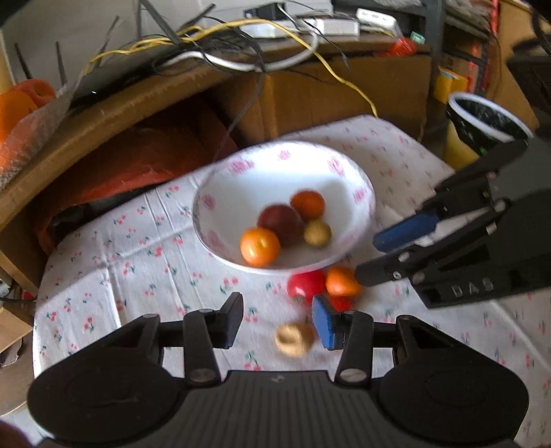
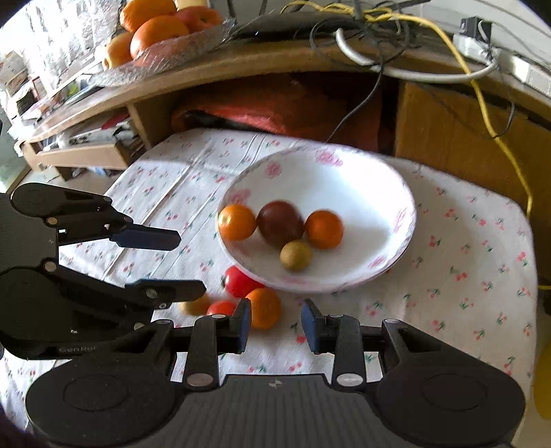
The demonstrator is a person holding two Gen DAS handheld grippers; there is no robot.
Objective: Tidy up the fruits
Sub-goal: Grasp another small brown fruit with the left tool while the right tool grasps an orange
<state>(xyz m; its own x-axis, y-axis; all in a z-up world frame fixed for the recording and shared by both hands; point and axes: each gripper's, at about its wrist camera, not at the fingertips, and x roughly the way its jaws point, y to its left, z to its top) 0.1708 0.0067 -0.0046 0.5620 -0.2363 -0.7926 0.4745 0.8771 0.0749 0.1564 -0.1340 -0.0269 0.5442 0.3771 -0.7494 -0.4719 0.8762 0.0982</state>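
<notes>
A white bowl with pink flowers [image 1: 286, 169] [image 2: 347, 179] sits on the floral tablecloth. It holds two orange fruits [image 1: 260, 246], a dark red fruit [image 1: 280, 224] and a small tan fruit [image 1: 316, 233]. On the cloth by the bowl's near rim lie a red tomato [image 1: 304, 284] [image 2: 241, 282], an orange fruit [image 1: 342, 281] [image 2: 263, 306] and a small red fruit [image 2: 220, 307]. A blurred tan fruit [image 1: 294, 339] [image 2: 196, 305] lies just under my open left gripper [image 1: 279, 322] [image 2: 186, 263]. My right gripper [image 2: 277, 325] [image 1: 372, 256] is open and empty, its left finger beside the orange fruit.
A wooden shelf with tangled cables [image 2: 378, 20] overhangs the table's far side, with a red cloth [image 2: 275, 103] and a cardboard box [image 1: 344, 93] beneath it. A wrapped tray of oranges [image 2: 155, 31] rests on the shelf. A black bin [image 1: 489, 120] stands off the table's right corner.
</notes>
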